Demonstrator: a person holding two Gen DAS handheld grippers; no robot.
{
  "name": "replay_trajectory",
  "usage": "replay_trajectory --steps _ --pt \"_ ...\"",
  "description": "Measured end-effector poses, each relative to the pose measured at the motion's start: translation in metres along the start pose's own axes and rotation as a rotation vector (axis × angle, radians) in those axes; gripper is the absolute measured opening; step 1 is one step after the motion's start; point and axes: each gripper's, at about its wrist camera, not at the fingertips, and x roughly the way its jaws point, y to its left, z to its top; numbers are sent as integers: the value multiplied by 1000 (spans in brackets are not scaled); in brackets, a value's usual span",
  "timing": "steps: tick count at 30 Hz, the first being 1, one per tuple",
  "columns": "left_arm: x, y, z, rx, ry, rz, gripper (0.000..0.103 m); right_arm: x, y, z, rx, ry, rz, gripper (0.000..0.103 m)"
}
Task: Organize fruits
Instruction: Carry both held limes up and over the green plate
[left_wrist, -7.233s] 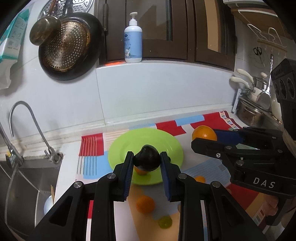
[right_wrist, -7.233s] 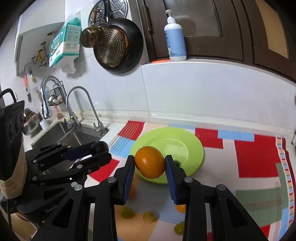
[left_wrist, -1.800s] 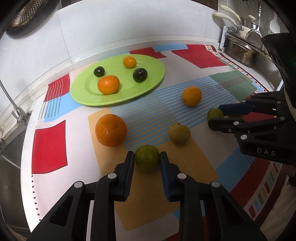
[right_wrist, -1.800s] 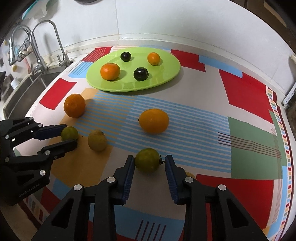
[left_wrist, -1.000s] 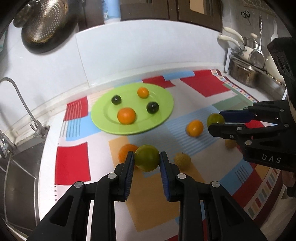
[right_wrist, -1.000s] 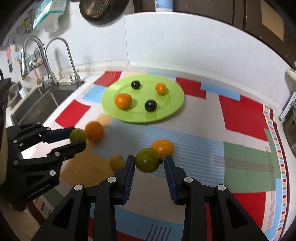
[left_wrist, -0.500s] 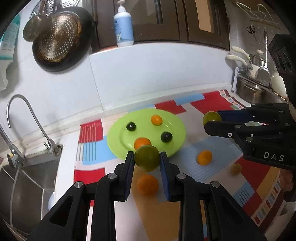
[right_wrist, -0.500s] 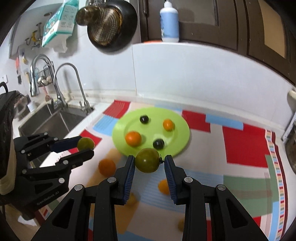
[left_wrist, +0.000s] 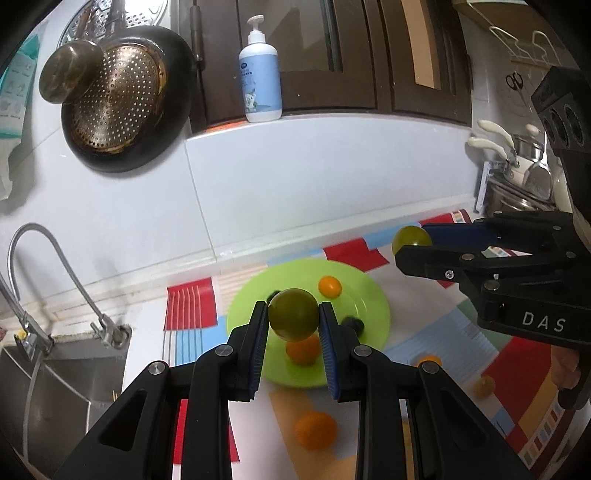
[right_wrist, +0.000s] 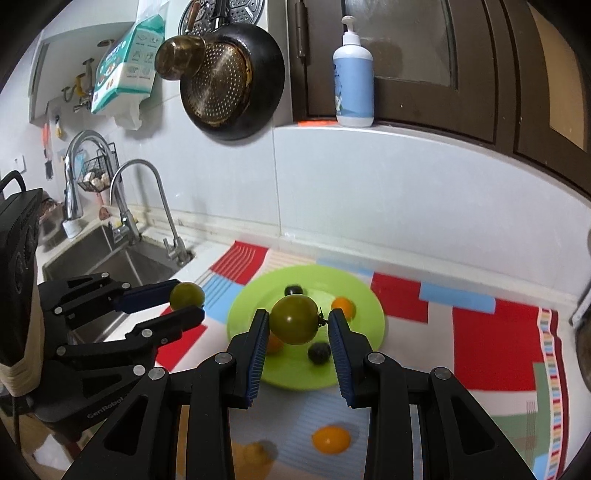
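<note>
My left gripper (left_wrist: 293, 321) is shut on a green fruit (left_wrist: 293, 314) and holds it in the air above the near edge of the lime green plate (left_wrist: 373, 302). My right gripper (right_wrist: 297, 325) is shut on a second green fruit (right_wrist: 295, 319), also held above the plate (right_wrist: 354, 291). On the plate lie two orange fruits (left_wrist: 330, 287) and two dark round ones (right_wrist: 319, 351). Loose orange fruits (right_wrist: 330, 439) and a small yellowish one (left_wrist: 484, 384) lie on the patterned mat in front of the plate.
A steel sink (right_wrist: 107, 258) with a curved tap (right_wrist: 147, 206) lies to the left. A pan and strainer (left_wrist: 122, 110) hang on the white wall. A soap bottle (left_wrist: 260, 74) stands on the ledge. Pots (left_wrist: 524, 184) stand at the right.
Both grippers have risen and tilted up with their green fruits since lifting them off the mat. The plate now sits lower and nearer in both views.
</note>
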Motion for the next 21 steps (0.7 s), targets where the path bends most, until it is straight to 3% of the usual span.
replay_trajectory --steps 14,21 --pt "53 15 30 9 -12 -29 28 54 -27 32 6 36 22 34" --pt "87 20 36 23 27 -30 28 91 -37 37 10 92 34 34"
